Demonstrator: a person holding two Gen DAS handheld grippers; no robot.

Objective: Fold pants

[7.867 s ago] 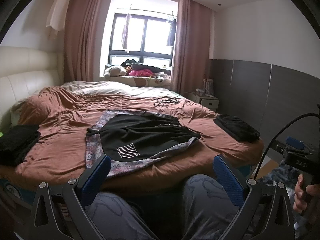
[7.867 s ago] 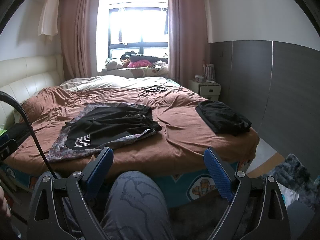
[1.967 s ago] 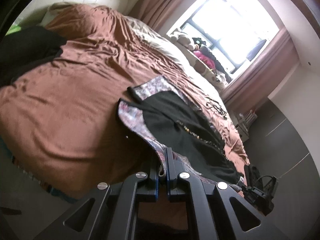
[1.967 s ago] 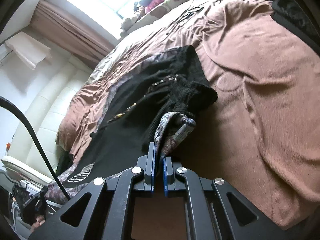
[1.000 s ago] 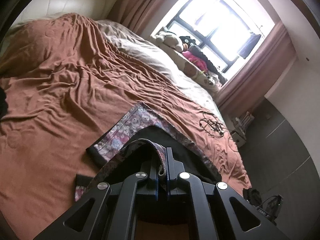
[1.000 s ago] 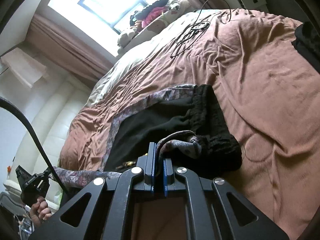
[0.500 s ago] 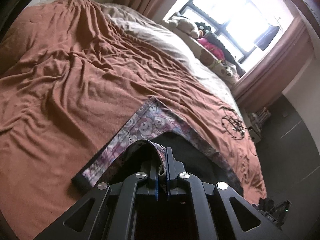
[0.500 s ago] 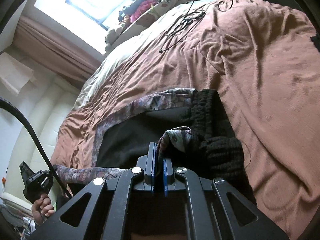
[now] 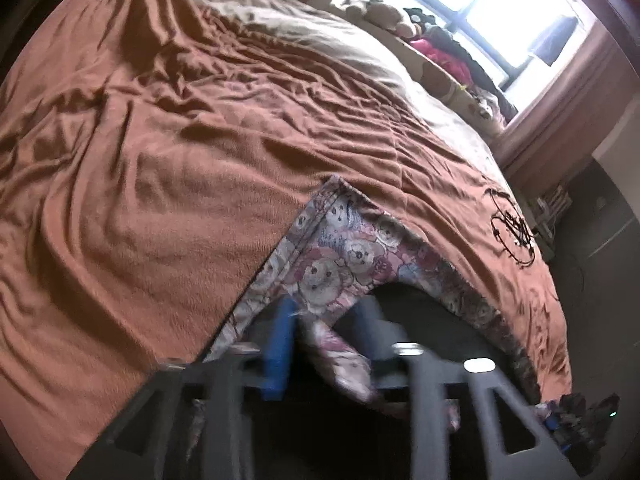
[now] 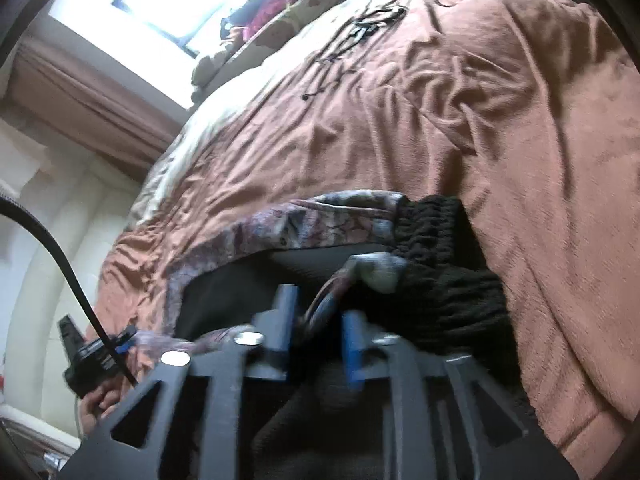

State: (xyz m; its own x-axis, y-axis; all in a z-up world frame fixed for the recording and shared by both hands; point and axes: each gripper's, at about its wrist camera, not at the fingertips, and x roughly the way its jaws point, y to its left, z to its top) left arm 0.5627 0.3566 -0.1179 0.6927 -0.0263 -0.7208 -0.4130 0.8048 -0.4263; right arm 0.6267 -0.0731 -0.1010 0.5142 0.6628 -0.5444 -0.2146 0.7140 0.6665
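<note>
Patterned pants (image 9: pixel 340 256) hem lies loose between both my just-opened jaws, folded onto the far edge, bed (image 9: pixel 160 160) beneath.

We are in a home bedroom: a wide bed (image 9: pixel 168 184) with a rumpled brown cover fills the frame, a curtained window (image 9: pixel 492 12) sits upper right, its sill piled with soft toys (image 9: pixel 384 14).
</note>
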